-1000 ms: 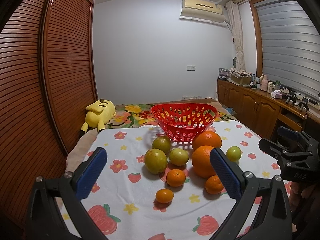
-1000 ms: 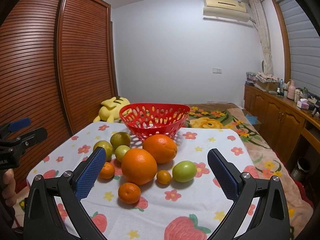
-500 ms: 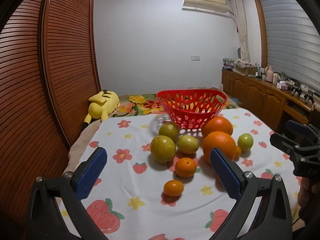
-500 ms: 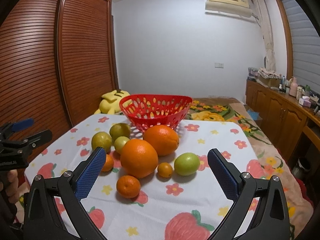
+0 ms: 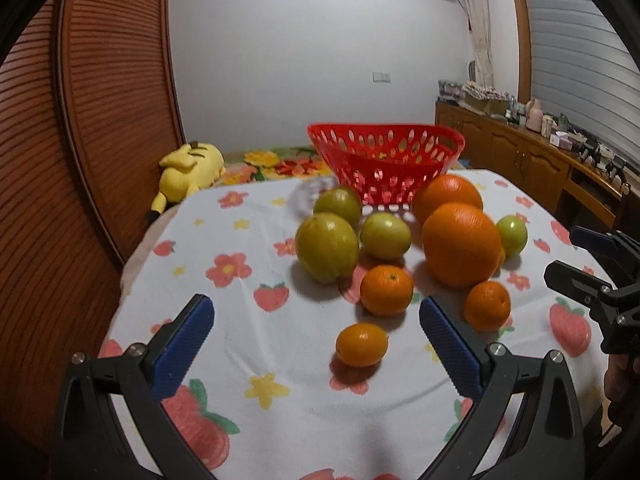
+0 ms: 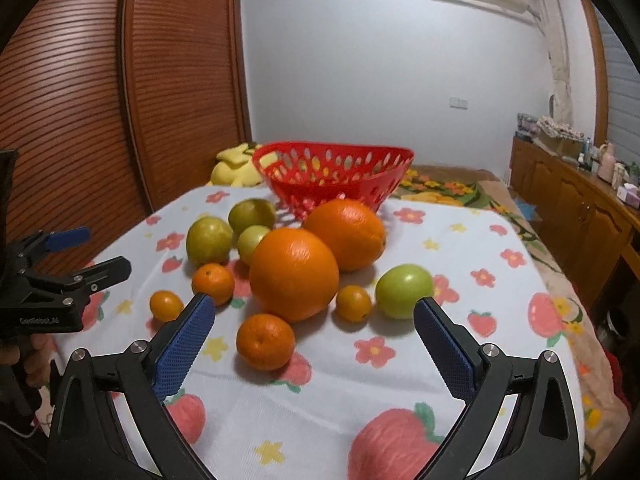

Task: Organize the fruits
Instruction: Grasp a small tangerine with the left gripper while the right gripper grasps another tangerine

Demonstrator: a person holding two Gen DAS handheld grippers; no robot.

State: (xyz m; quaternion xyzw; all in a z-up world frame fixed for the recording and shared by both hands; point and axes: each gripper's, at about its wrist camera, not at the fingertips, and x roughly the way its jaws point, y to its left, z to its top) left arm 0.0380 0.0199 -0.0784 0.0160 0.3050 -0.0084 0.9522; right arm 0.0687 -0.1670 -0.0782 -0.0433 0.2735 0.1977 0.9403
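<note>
A red perforated basket stands empty at the far side of the table. In front of it lie two big oranges, several yellow-green fruits, a bright green one and several small mandarins. My left gripper is open, low over the cloth, with a small mandarin just ahead between its blue pads. My right gripper is open too, with a mandarin between its fingers' line. Neither touches fruit.
The table has a white cloth with strawberries and flowers. A yellow plush toy lies behind the table's left corner. Wooden slatted doors are on the left, a cluttered wooden sideboard on the right. A person's hand holds the left gripper.
Both grippers have moved forward and lower toward the fruit pile, so the fruits look larger and nearer. Both stay open; no fruit has moved.
</note>
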